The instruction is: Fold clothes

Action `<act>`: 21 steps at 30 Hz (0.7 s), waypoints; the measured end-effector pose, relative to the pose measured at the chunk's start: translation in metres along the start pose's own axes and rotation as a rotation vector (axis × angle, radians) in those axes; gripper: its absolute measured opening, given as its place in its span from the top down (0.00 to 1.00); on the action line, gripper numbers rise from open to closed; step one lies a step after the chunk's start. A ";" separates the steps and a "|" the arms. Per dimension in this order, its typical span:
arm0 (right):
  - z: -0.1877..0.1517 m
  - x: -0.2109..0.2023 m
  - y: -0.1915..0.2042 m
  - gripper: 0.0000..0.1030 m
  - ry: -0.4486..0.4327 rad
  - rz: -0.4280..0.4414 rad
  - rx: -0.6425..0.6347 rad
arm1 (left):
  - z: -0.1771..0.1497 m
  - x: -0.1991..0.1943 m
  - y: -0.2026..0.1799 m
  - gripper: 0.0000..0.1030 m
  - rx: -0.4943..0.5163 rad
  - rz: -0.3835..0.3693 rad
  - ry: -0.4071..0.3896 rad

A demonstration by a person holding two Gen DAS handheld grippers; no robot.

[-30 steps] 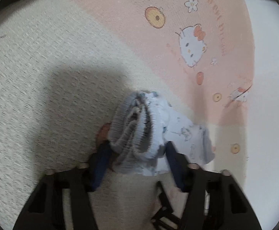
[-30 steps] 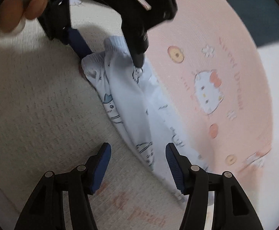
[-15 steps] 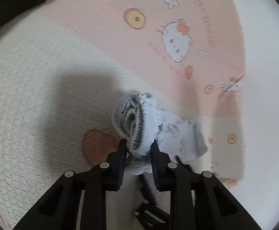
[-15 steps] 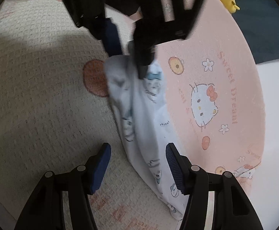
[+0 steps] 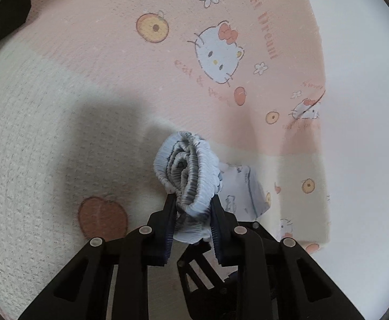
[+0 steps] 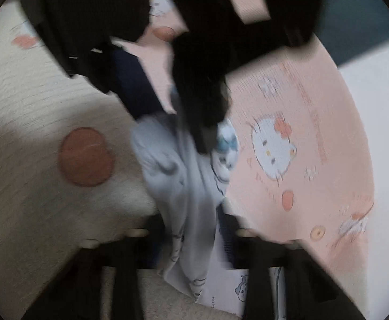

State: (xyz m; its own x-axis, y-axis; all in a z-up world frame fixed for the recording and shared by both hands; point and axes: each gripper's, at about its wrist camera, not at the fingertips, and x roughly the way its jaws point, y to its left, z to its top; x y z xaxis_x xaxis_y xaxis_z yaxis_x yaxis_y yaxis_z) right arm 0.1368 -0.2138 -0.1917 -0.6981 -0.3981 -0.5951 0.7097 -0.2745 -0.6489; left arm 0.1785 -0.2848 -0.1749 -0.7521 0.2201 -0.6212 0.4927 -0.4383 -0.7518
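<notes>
We've got the left gripper [image 5: 191, 214] clamped on the bunched elastic waistband of the pale blue shorts [image 5: 191, 176], lifted over the pink/cream blanket [image 5: 146, 85]. Right gripper [image 6: 191, 240] pinches the fabric's other end; view blurry, w/ cloth stretched between both.

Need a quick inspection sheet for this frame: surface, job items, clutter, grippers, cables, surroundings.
Surface: cream and pink blanket with cartoon cat prints.
Job's things: one light blue printed garment, bunched at its elastic waistband, hanging down onto the blanket.
Clutter: nothing seen.
Grippers: left gripper shut on the waistband; right gripper at the garment's lower end, view too blurred to tell whether it is closed.
Cables: nothing seen.
Surroundings: white surface beside the blanket; dark area in the far corner of the right wrist view.
</notes>
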 end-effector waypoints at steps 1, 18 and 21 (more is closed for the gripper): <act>0.000 -0.002 -0.006 0.90 -0.008 0.009 0.031 | 0.003 0.000 -0.001 0.76 -0.018 -0.008 0.008; -0.035 -0.009 -0.118 0.93 0.010 0.181 0.703 | 0.010 -0.018 -0.029 0.35 0.060 0.006 -0.063; -0.053 -0.012 -0.138 0.93 0.017 0.255 0.877 | 0.005 -0.003 -0.032 0.35 0.096 0.029 -0.023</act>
State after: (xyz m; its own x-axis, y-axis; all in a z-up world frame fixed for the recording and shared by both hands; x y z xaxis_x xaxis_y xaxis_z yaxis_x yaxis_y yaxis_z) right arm 0.0427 -0.1245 -0.1204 -0.5068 -0.5265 -0.6826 0.6554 -0.7497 0.0917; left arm 0.1628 -0.2761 -0.1481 -0.7485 0.1869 -0.6362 0.4707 -0.5260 -0.7084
